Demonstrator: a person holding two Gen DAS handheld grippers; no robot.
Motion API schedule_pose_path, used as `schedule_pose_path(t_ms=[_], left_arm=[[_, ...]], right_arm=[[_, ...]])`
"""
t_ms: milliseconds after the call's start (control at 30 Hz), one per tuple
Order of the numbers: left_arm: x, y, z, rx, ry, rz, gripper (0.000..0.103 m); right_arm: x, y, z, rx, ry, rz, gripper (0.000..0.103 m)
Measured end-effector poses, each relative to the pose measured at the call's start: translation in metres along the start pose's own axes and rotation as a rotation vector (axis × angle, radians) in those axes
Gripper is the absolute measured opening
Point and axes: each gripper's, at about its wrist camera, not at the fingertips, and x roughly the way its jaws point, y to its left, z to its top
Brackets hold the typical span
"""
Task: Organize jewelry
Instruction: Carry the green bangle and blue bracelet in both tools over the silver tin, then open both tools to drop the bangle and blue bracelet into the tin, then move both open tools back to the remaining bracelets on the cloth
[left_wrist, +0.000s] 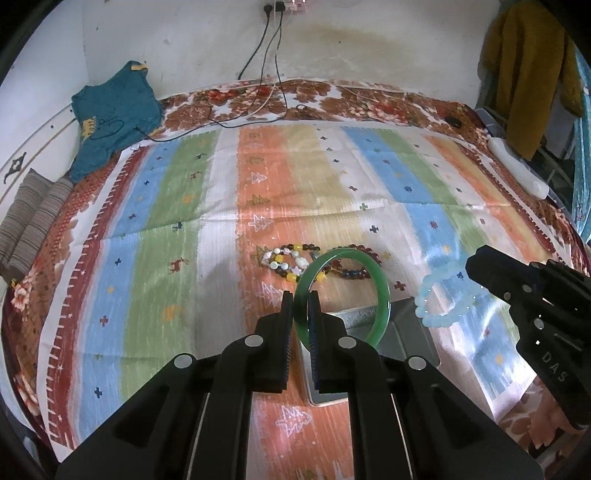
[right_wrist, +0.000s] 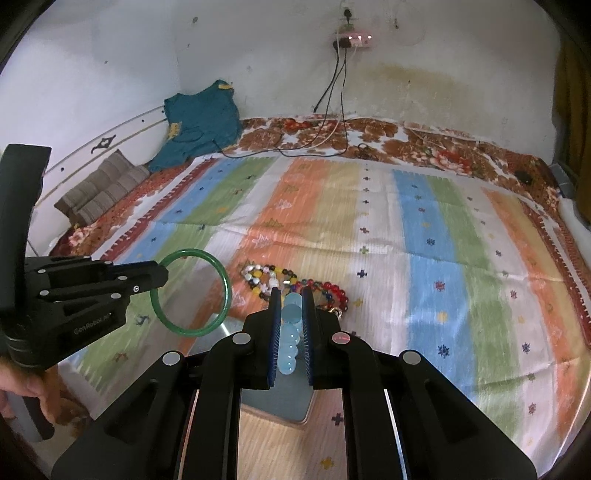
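Note:
My left gripper (left_wrist: 300, 300) is shut on the rim of a green bangle (left_wrist: 382, 284), held upright above the bed; the right wrist view shows the same green bangle (right_wrist: 192, 328) at the left gripper's (right_wrist: 162, 275) tips. My right gripper (right_wrist: 291, 295) is shut on a pale blue bead bracelet (right_wrist: 290, 339), whose loop (left_wrist: 436, 306) hangs from the right gripper (left_wrist: 471, 264) in the left wrist view. Two multicoloured bead bracelets (left_wrist: 291, 260) and a dark red bead bracelet (right_wrist: 334, 290) lie on the striped cloth. A grey-lined box (left_wrist: 410, 338) sits below both grippers.
A striped cloth (left_wrist: 166, 206) covers the floral bedspread (left_wrist: 258, 99). A teal garment (left_wrist: 110, 118) and striped cushions (left_wrist: 33, 218) lie at the far left, with cables (left_wrist: 273, 74) from a wall socket. A mustard garment (left_wrist: 528, 70) hangs right. A hand (right_wrist: 22, 391) grips the left handle.

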Motion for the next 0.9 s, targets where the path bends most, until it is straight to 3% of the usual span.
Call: schedule_pose_path(t_ms=[333,400,433,467,700,900], left_arm=[[0.005,-0.009,-0.008,0.012,0.05,-0.035,0.012],[0.007,-0.007,-0.007,-0.001,0.057,-0.032,0.021],[0.007,-0.005,-0.007,-0.004,0.056,-0.025,0.025],[0.007,-0.004,-0.006,-0.008,0.053,-0.019,0.025],[0.007,0.018,-0.001,-0.086,0.052,-0.003,0.036],[0.017,0.028,0.003,-0.117,0.079,0.017,0.042]], right_arm=[[0.003,0.002,-0.006,0.003,0.039,-0.004,0.013],[0.005,-0.001,-0.006,0.019,0.045,-0.019,0.021],[0.007,-0.004,-0.006,0.034,0.053,-0.023,0.032],[0.008,-0.007,-0.007,0.045,0.06,-0.028,0.035],[0.023,-0.022,-0.006,0.099,0.109,-0.045,0.035],[0.038,-0.023,-0.003,0.105,0.145,-0.047,0.043]])
